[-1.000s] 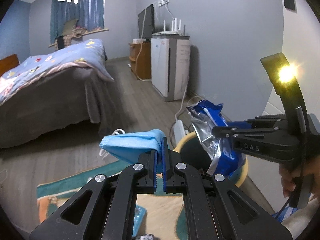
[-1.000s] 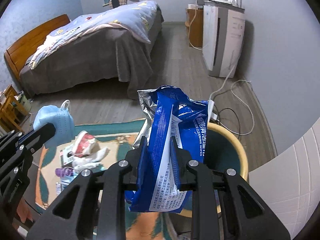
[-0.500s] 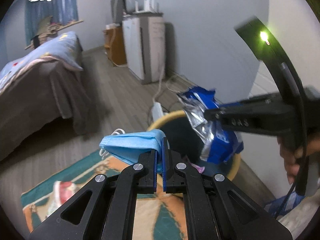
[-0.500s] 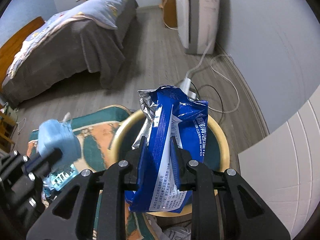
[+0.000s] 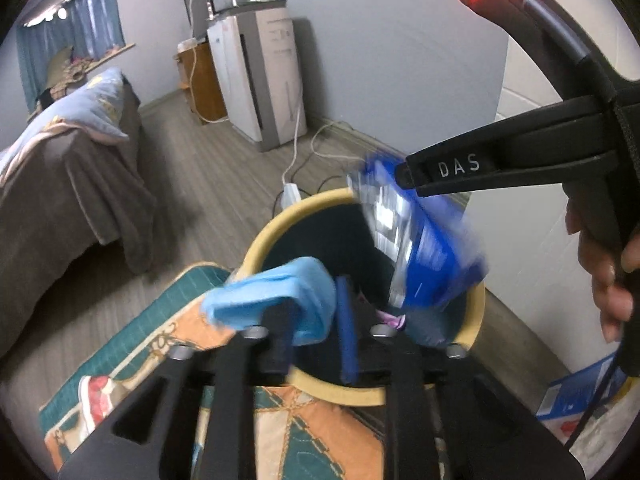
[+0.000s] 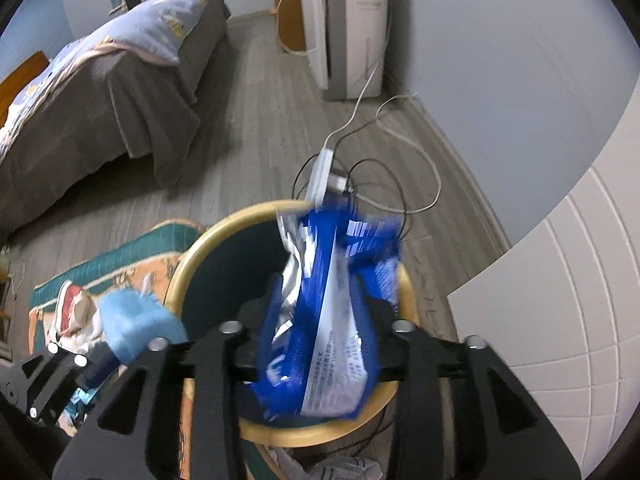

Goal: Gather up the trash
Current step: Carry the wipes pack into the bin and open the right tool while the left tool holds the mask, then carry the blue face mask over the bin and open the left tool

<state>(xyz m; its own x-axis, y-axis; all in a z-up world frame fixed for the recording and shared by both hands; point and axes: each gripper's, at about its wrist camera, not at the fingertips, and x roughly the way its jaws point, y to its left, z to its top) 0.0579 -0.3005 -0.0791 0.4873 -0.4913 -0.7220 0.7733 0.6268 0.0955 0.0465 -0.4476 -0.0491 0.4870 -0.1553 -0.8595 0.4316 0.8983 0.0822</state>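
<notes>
Now both hands have come down over the bin [image 5: 276, 232], which a second ago sat lower and farther off in each view, and both sets of jaws are opening right above its dark mouth. That reads as the drop: two pieces of trash about to go in at once, with more litter left on the rug [image 5: 168, 332] for another trip.

Biggest is the bin itself, round with a tan rim, standing by the wall with the rug just beside it. Over its far side hangs the wipes pack [image 6: 332, 320], blue and silver, crumpled, blurred with motion; it sits between the right gripper [image 6: 320, 312] fingers, which have parted and no longer look to pinch it. It seems to be slipping down.

Smaller, over the near rim, is the mask [image 5: 276, 304], pale blue and folded. A moment back it was nipped tight; now the left gripper [image 5: 316, 320] fingers stand apart and the mask only drapes on one of them, so it may need a shake to fall clear
</notes>
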